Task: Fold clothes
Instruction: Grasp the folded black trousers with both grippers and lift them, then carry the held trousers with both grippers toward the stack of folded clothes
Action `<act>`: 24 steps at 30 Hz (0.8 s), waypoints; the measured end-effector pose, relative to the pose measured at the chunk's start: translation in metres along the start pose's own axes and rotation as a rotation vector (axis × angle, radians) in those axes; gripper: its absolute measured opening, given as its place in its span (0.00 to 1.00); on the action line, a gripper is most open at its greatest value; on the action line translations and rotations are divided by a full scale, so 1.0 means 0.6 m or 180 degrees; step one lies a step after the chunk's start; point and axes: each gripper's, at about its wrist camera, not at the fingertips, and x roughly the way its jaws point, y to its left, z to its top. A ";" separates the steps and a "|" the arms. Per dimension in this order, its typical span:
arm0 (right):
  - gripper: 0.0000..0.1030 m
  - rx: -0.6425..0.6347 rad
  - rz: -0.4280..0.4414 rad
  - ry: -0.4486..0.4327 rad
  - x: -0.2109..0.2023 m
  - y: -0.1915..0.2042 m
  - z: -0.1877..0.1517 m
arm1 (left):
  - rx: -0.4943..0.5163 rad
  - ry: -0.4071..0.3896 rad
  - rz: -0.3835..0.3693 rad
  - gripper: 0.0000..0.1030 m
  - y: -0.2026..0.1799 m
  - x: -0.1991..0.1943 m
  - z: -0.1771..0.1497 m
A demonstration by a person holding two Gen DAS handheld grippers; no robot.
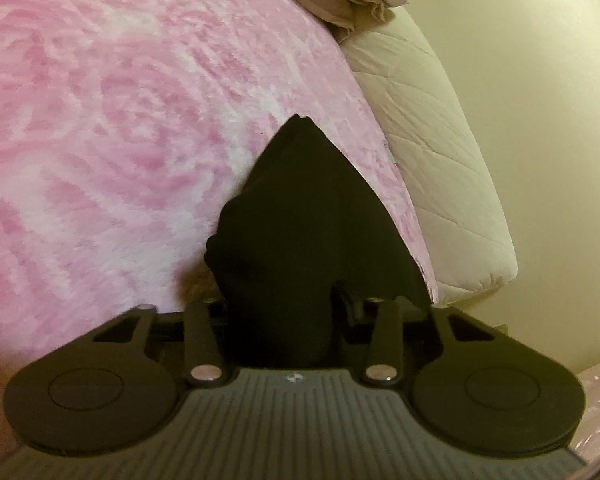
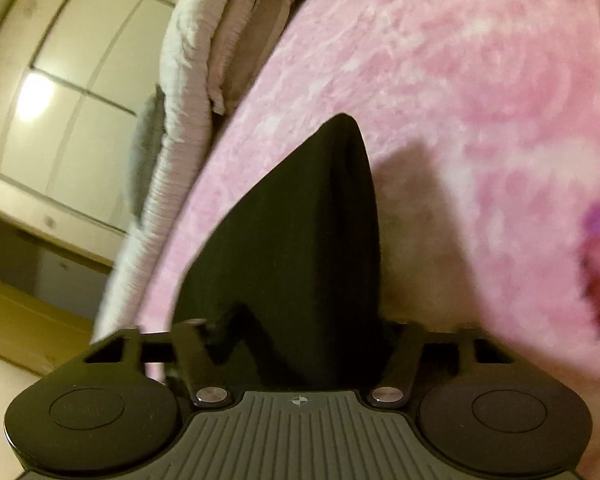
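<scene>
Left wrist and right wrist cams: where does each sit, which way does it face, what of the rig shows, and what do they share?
Left wrist: sits on the left tool, faces forward and down over the pink blanket; cream quilted mattress on the right; tool body and linkage show, black garment bunched at its mouth.
Right wrist: sits on the right tool, faces along the same blanket; pillows and white cabinet doors on the left; tool body shows, black cloth in front.
Shared: blanket, black garment, folded bedding at the bed's far end.
</scene>
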 end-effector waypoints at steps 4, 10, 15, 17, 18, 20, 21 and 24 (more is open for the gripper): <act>0.34 0.0254 0.0118 -0.0066 0.000 -0.010 -0.003 | 0.0142 -0.0024 -0.0129 0.24 -0.006 -0.007 0.010; 0.29 0.0584 0.0096 -0.0014 -0.003 0.032 -0.021 | 0.0163 -0.0038 -0.0134 0.19 -0.016 -0.070 0.041; 0.29 0.0755 0.0193 0.0270 0.027 0.130 -0.039 | -0.0065 -0.0215 0.0010 0.19 -0.021 -0.216 0.071; 0.29 0.0740 0.0291 0.0407 0.045 0.187 -0.051 | -0.0144 -0.0379 0.0115 0.19 -0.027 -0.294 0.081; 0.29 0.0727 0.0342 0.0482 0.056 0.218 -0.057 | -0.0184 -0.0463 0.0167 0.19 -0.030 -0.334 0.085; 0.29 0.0691 0.0439 0.0649 0.077 0.285 -0.074 | -0.0286 -0.0650 0.0257 0.19 -0.037 -0.421 0.090; 0.29 0.0668 0.0484 0.0741 0.087 0.322 -0.083 | -0.0315 -0.0740 0.0299 0.19 -0.041 -0.468 0.091; 0.29 0.0563 0.0613 0.0979 0.112 0.427 -0.112 | -0.0398 -0.0966 0.0401 0.19 -0.054 -0.595 0.089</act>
